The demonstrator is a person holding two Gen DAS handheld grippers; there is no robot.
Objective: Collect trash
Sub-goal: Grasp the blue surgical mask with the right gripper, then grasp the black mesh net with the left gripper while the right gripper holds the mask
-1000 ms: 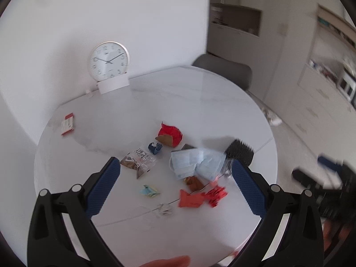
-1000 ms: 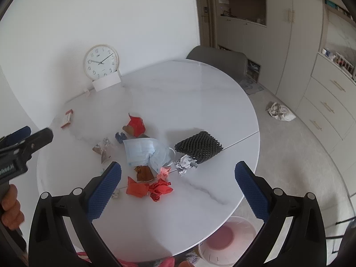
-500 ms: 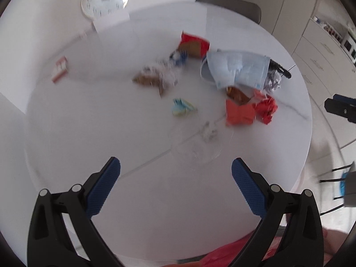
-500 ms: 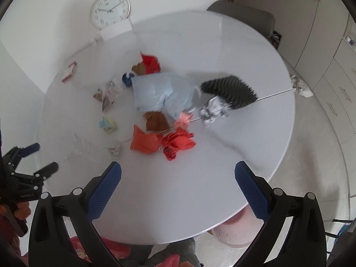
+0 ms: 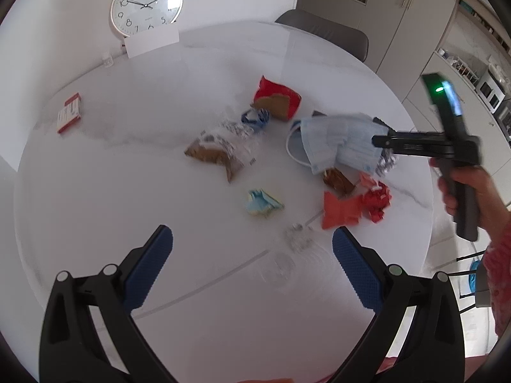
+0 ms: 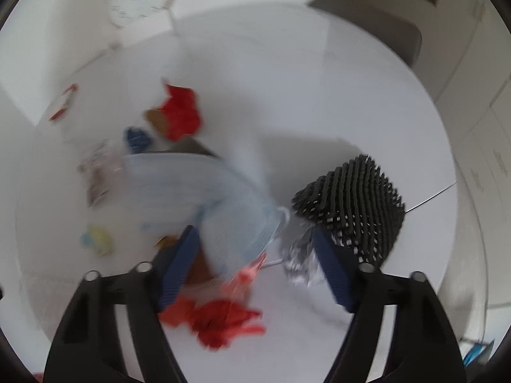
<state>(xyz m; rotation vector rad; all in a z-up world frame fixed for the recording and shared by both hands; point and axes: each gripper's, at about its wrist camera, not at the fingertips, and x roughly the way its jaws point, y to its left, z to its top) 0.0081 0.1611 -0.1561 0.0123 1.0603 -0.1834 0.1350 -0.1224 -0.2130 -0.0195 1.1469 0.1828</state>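
Change: both hand-held grippers have dropped closer to the round tabletop [image 5: 95,172] than half a second ago; the right one has gone from hovering over the near edge to the litter pile itself.
Right hand-held gripper [image 6: 255,255]: jaws partly open, nothing clamped; a blue face mask [image 6: 198,198] and a crumpled foil scrap [image 6: 300,261] lie between its fingers, a black mesh sleeve [image 6: 351,204] just beyond the right finger.
Left hand-held gripper [image 5: 252,265]: wide open, empty; a pastel wrapper [image 5: 262,203] sits just ahead, red paper scraps [image 5: 354,206] ahead-right.
Meaning: probably the first grab is imminent; all trash remains on the tabletop.
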